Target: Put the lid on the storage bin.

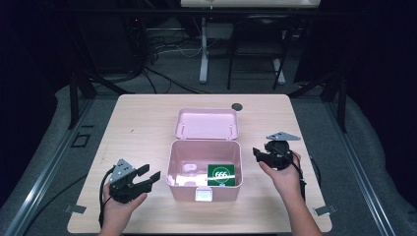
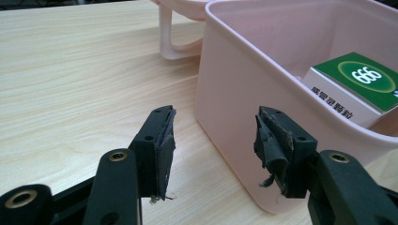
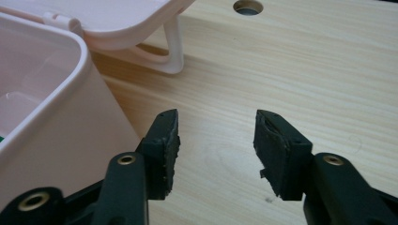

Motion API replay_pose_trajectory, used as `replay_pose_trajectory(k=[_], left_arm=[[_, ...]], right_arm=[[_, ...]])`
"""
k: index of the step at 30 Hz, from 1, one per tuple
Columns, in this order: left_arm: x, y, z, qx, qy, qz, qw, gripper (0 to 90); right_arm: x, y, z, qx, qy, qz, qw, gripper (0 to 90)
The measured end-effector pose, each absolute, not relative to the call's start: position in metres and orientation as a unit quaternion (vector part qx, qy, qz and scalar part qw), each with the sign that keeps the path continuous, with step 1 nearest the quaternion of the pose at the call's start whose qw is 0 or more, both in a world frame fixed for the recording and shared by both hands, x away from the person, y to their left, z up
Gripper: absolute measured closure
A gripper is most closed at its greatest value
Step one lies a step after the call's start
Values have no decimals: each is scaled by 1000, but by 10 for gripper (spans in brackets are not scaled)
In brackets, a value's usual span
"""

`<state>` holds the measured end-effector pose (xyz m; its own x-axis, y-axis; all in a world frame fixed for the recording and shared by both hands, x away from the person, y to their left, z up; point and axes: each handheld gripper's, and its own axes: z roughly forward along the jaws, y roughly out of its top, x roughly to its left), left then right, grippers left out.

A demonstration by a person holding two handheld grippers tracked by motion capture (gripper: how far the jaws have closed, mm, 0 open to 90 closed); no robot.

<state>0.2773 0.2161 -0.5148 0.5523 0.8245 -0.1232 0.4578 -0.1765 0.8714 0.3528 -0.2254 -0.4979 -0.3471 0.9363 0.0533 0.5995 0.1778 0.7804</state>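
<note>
high view: pink box mid-surface, lid back at 12, green carton inside; left tool at 9, right tool at 3. left gripper view: jaws apart, empty, box wall at 2. right gripper view: jaws apart, empty, box at 9.

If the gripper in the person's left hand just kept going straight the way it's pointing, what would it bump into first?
Most likely the left side wall of the open pink box. The left gripper points at it with jaws open and empty, though the left jaw might slide past onto bare table.

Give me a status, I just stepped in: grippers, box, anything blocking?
Left gripper and right gripper open, empty, flanking pink box. Lid open; green carton inside. Nothing blocking.
</note>
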Motion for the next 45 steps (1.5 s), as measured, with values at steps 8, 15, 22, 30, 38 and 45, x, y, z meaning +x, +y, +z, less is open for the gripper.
replay_pose_trajectory(k=[8,15,22,30,38,45], left_arm=[[279,211,-517,751,429,187,465,499],[275,210,-510,741,427,186,483,598],[274,210,-503,747,425,186,476,599],[278,207,-498,750,423,183,475,594],[276,201,-491,753,414,183,477,595],[276,198,-482,755,408,184,480,599]], right_arm=[[353,-227,-496,535,727,381,202,555],[352,-228,-490,538,726,383,190,561],[354,-223,-483,541,716,400,189,565],[363,-215,-469,534,726,409,143,574],[371,-211,-458,534,733,400,133,597],[378,-206,-452,534,741,385,130,611]])
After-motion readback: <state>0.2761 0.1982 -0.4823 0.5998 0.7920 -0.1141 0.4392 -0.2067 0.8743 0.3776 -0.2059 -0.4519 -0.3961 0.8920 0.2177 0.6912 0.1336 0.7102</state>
